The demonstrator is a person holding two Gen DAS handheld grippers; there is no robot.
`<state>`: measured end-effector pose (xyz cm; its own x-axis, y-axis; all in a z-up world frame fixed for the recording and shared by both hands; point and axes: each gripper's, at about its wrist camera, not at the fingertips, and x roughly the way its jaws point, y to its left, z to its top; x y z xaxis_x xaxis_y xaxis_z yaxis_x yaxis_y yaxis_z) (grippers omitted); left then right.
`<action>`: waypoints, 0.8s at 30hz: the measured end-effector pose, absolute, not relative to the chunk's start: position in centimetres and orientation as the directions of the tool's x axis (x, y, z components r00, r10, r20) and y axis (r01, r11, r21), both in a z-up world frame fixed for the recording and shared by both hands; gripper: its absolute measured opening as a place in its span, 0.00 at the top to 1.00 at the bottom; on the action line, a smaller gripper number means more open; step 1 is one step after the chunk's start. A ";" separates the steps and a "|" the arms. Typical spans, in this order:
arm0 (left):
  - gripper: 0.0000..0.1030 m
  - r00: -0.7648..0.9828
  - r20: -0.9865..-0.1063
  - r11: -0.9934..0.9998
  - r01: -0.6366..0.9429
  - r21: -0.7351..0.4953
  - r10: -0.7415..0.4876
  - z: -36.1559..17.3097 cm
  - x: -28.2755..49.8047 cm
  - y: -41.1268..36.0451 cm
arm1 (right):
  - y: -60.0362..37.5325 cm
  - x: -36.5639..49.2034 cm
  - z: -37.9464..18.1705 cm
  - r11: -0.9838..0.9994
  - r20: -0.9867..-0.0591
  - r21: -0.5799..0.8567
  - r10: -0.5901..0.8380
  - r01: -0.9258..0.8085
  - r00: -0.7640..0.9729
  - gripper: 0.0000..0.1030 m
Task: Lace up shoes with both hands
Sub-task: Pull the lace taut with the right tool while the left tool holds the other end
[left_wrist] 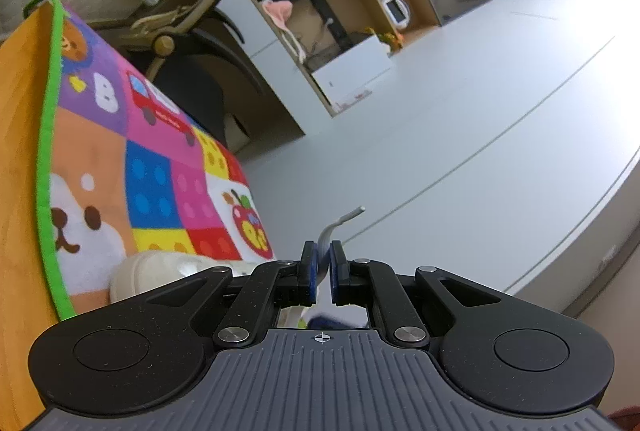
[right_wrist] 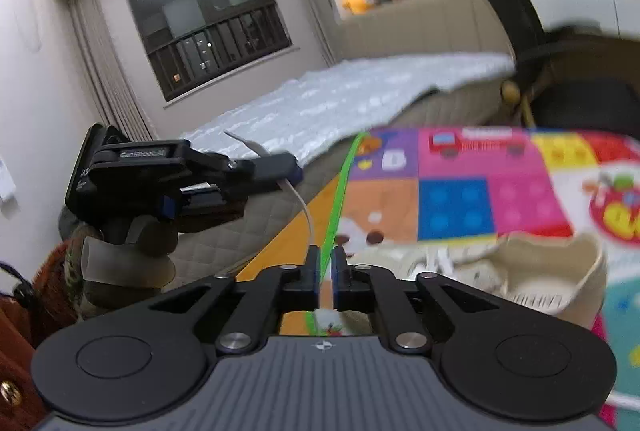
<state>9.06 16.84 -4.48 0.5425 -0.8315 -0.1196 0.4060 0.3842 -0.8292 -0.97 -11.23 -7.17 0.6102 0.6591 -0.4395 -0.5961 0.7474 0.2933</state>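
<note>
A cream shoe (right_wrist: 516,271) lies on a colourful play mat (right_wrist: 456,199); its toe shows in the left wrist view (left_wrist: 160,271). My left gripper (left_wrist: 323,271) is shut on a pale grey lace (left_wrist: 340,223) whose tip sticks out past the fingers. In the right wrist view the left gripper (right_wrist: 280,171) is raised at the left, and the lace (right_wrist: 304,211) runs from it down to my right gripper (right_wrist: 326,271). The right gripper's jaws are nearly closed; whether they pinch the lace is unclear.
A bed with a white quilt (right_wrist: 340,99) stands behind the mat. A chair with a brass frame (left_wrist: 192,15) and shelves (left_wrist: 360,11) stand across the grey floor (left_wrist: 480,131). The mat has a green edge (left_wrist: 46,151).
</note>
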 end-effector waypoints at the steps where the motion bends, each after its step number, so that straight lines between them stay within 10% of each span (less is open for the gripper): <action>1: 0.94 0.530 -0.114 0.373 0.412 -0.832 -0.840 -4.5 9.0 16.6 | -11.0 -1.1 -6.8 0.746 -0.428 0.277 0.660 -0.606 0.618 0.63; 5: 0.93 0.485 -0.105 0.347 0.440 -0.828 -0.868 -4.3 8.6 15.4 | -10.1 -0.9 -6.2 0.744 -0.404 0.233 0.660 -0.626 0.634 0.66; 7: 0.93 0.486 -0.112 0.356 0.445 -0.822 -0.867 -4.2 8.5 15.1 | -9.7 -0.5 -6.4 0.744 -0.419 0.247 0.660 -0.621 0.624 0.97; 24: 0.93 0.553 -0.117 0.400 0.425 -0.812 -0.825 -3.8 8.5 17.3 | -11.0 -0.8 -8.3 0.725 -0.471 0.370 0.685 -0.581 0.555 0.98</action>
<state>8.51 17.25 -3.79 0.5532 -0.8247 -0.1173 0.4247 0.4004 -0.8120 -0.76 -11.05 -8.32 0.5555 0.6853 -0.4710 -0.5812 0.7250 0.3695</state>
